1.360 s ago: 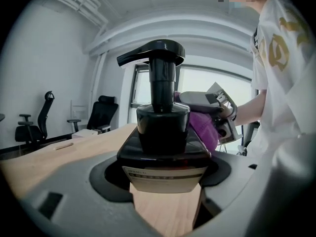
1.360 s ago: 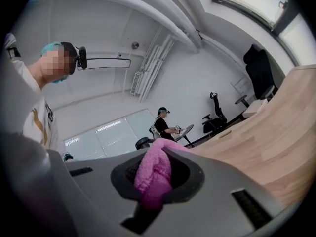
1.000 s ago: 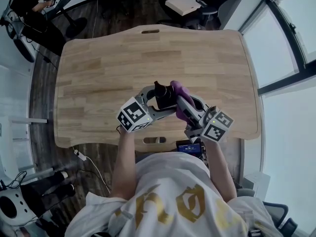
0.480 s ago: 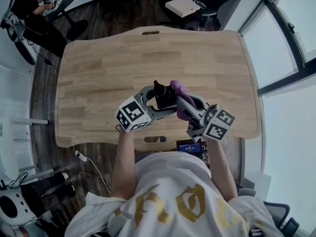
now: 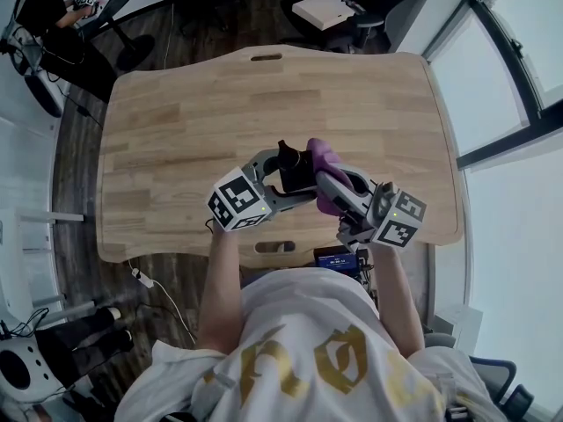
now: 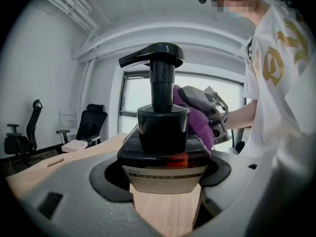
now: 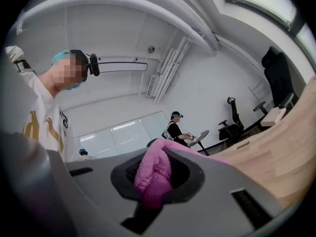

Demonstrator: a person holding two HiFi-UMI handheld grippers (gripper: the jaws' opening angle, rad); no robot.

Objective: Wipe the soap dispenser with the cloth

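A dark dispenser (image 5: 295,170) is held upright over the near middle of the wooden worktop (image 5: 193,121), clamped at its wide lower body by the jaws of the left gripper (image 5: 283,179). In the left gripper view the dispenser (image 6: 163,127) is seen gripped from both sides by the left gripper (image 6: 165,201), with a pale label (image 6: 164,177) facing the camera and the black pump head (image 6: 153,56) pointing left. Whether its base touches the worktop cannot be told. A purple cloth (image 5: 324,161) is pinched in the right gripper (image 5: 327,183) and is pressed against the right side of the dispenser, at shoulder height. In the left gripper view the cloth (image 6: 197,125) lies against the bottle's far right side. In the right gripper view the jaws of the right gripper (image 7: 158,191) are closed narrowly on a bunched fold of the cloth (image 7: 153,174). A second person (image 7: 177,130) is seen far off at a small round table.
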